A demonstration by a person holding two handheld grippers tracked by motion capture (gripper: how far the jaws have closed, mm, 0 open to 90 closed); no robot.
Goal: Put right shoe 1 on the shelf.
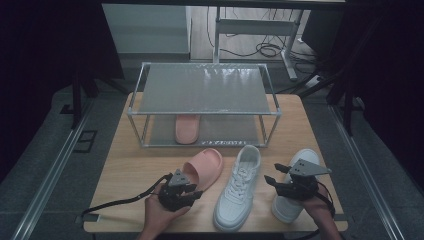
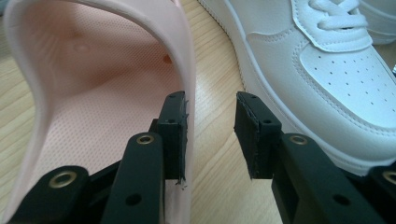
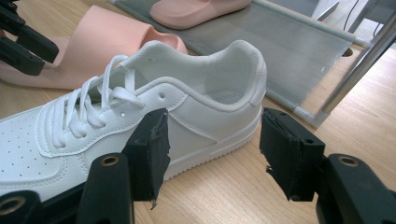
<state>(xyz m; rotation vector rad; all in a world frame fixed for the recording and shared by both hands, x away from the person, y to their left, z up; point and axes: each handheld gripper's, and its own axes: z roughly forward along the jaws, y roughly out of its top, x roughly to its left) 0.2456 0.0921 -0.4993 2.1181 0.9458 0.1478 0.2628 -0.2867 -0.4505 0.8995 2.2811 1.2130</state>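
Note:
On the table lies a pink slipper (image 1: 206,167) (image 2: 93,93), with a white sneaker (image 1: 239,187) (image 2: 336,70) to its right. A second white sneaker (image 1: 306,159) sits at the right edge, partly under my right gripper (image 1: 272,174). My left gripper (image 1: 196,191) (image 2: 210,135) is open at the slipper's near end. Its left finger (image 2: 173,135) lies over the slipper's rim, and bare wood shows in the gap. My right gripper (image 3: 215,149) is open, level with the side of the middle sneaker (image 3: 187,107) near its heel, apart from it.
A two-tier metal rack (image 1: 205,90) stands at the back of the wooden table (image 1: 130,165). Another pink slipper (image 1: 187,129) (image 3: 196,9) rests on its lower shelf. Cables and desk legs lie on the floor beyond.

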